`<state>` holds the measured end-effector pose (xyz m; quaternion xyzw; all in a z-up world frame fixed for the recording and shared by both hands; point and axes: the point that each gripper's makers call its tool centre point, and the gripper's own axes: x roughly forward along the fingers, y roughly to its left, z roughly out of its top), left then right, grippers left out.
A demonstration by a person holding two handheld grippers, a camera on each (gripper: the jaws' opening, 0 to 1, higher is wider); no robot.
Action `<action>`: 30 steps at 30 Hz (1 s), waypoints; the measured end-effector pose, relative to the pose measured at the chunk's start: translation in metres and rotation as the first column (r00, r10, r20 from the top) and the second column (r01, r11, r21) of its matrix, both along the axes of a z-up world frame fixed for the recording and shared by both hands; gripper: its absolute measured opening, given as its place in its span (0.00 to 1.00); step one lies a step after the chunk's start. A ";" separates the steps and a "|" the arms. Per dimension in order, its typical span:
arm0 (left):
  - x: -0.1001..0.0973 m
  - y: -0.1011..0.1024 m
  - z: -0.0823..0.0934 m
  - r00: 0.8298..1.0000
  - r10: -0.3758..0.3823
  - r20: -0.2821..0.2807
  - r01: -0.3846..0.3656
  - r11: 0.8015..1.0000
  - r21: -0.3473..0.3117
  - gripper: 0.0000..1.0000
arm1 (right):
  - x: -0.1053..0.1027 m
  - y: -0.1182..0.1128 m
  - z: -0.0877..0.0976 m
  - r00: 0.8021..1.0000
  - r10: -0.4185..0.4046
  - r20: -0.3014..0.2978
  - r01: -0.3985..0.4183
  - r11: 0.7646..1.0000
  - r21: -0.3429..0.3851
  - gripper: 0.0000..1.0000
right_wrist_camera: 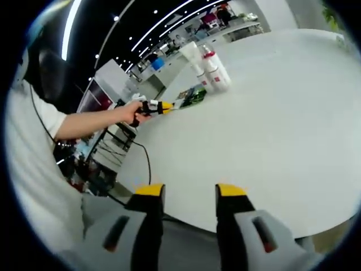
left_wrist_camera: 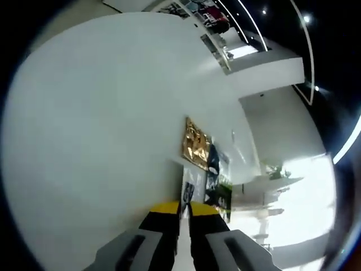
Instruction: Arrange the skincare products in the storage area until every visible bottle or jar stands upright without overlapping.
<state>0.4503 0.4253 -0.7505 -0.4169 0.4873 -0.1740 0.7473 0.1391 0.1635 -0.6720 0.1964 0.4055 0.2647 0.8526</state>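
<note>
Where the right gripper view looks out across it, the white worktop (right_wrist_camera: 271,113) spreads wide and bare ahead of the right claw (right_wrist_camera: 190,195), whose yellow-tipped jaws stand spread with a clear gap between them, holding nothing. To the left of that claw a person in a white shirt (right_wrist_camera: 31,169) fills the side of the view, an arm reaching out over the worktop's edge with the hand (right_wrist_camera: 128,113) gripping the left claw (right_wrist_camera: 167,105), which shows here small and far off, its yellow tip pointing toward the products. Beyond that tip, well ahead of the right claw and near the worktop's far edge, stand the white bottles (right_wrist_camera: 211,70), upright and close together, some with red caps or labels; just beside them toward the left claw lies a green and black packet (right_wrist_camera: 193,95), flat on the surface. Past the worktop are shelves and ceiling lights, too small to read. In the left gripper view the left claw (left_wrist_camera: 185,210) has its black, yellow-tipped jaws pressed nearly together, only a thin slit between them, with nothing seen held. Straight ahead of it on the worktop (left_wrist_camera: 101,130) lie a gold foil packet (left_wrist_camera: 195,143) and dark packets (left_wrist_camera: 217,183), one with green, just beyond the tips.
</note>
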 end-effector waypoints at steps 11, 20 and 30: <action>-0.008 0.009 0.001 0.999 0.014 -0.048 -0.015 1.000 -0.004 0.08 | -0.003 0.005 0.002 1.000 0.026 0.005 -0.026 1.000 0.011 0.36; -0.008 0.011 0.009 0.998 -0.031 -0.047 0.033 0.998 0.052 0.18 | -0.004 0.007 0.004 0.999 0.035 0.012 -0.035 0.999 0.011 0.36; 0.002 0.023 0.021 0.981 -0.140 0.131 0.101 0.958 0.268 0.23 | -0.006 0.009 0.003 0.999 0.050 0.017 -0.050 0.999 -0.001 0.36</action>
